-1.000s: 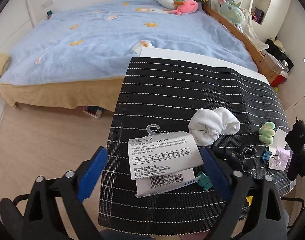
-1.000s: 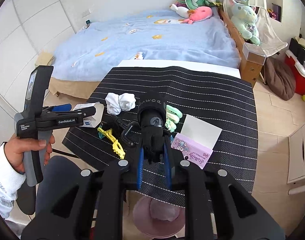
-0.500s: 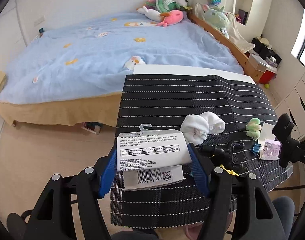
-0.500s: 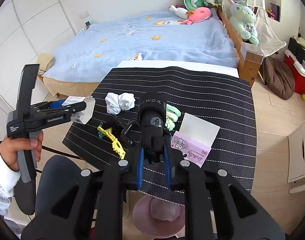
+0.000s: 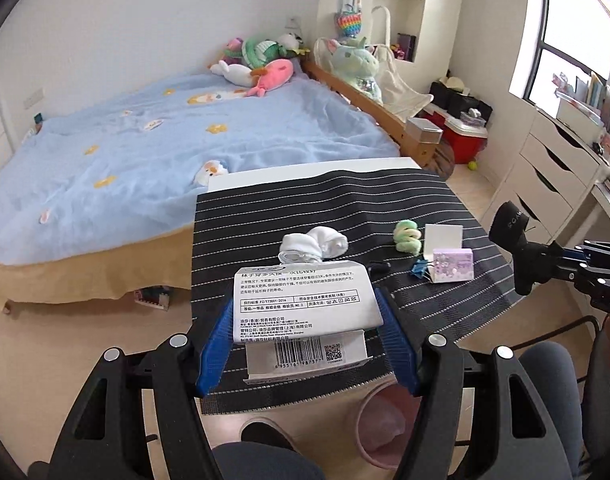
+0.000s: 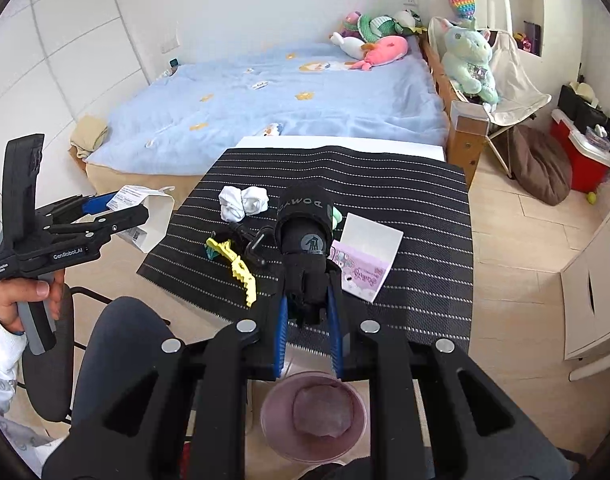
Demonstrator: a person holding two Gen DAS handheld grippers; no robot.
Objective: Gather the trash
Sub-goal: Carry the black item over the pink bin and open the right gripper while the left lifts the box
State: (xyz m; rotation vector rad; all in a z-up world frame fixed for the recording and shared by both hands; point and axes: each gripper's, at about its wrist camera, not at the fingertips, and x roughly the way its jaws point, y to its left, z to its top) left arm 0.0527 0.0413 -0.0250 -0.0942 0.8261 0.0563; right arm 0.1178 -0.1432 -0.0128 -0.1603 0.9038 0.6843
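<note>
Left gripper [image 5: 307,340] pinches my white card package [image 5: 305,320] by its two side edges between blue ribbed pads; its long axis runs away from me, clear plastic hook toward the rolled white socks [image 5: 314,243], barcode end nearest. It hangs above the near edge of the black striped woven mat on the table [image 5: 305,166].

From the right wrist, my right gripper [image 6: 307,324] stands narrow, clamped on a black cylindrical strap-like object [image 6: 305,256] pointing up over that mat. A pink bin [image 6: 277,436] sits on the floor below it.
</note>
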